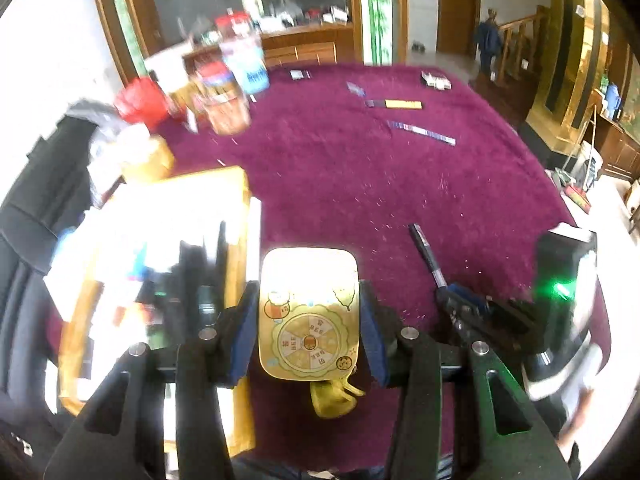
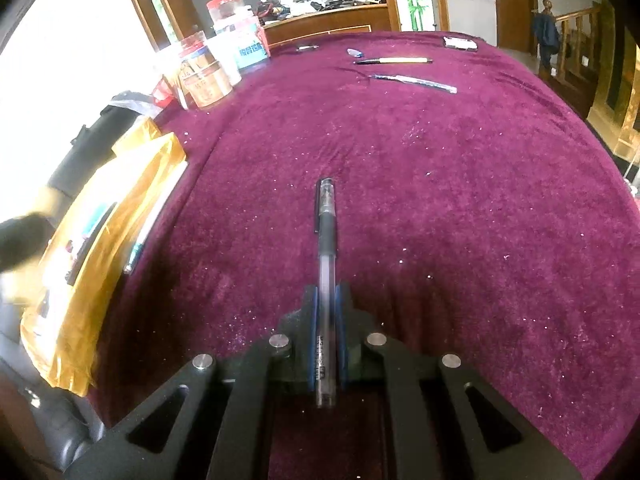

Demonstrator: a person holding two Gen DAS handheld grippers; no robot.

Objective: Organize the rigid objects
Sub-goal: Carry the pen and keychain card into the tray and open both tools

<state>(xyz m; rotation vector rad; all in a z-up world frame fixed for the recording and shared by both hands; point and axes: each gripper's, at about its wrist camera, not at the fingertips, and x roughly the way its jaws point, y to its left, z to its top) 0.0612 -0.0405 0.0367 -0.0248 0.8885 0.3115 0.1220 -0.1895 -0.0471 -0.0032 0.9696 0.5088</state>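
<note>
Bench (image 2: 440, 200) middle is open purple cloth, wide free passage ahead of both claws. Left edge is crowded: yellow plastic bag (image 2: 104, 248) with items lying on it, just beside the left claw (image 1: 308, 320) and the gold card it grips. Far-left corner is blocked by a cluster of jars (image 2: 208, 76) and a blue-labelled tub (image 2: 250, 50). Far side: two pens (image 2: 394, 61) and a small dark box (image 2: 460, 43), scattered, well apart from the right claw (image 2: 326, 320), low obstacles only.

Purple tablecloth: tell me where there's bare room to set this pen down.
Bare: the wide tablecloth middle, between the held pen, the far pens and the right edge. Crowded: jars far left, yellow bag along the left edge.
</note>
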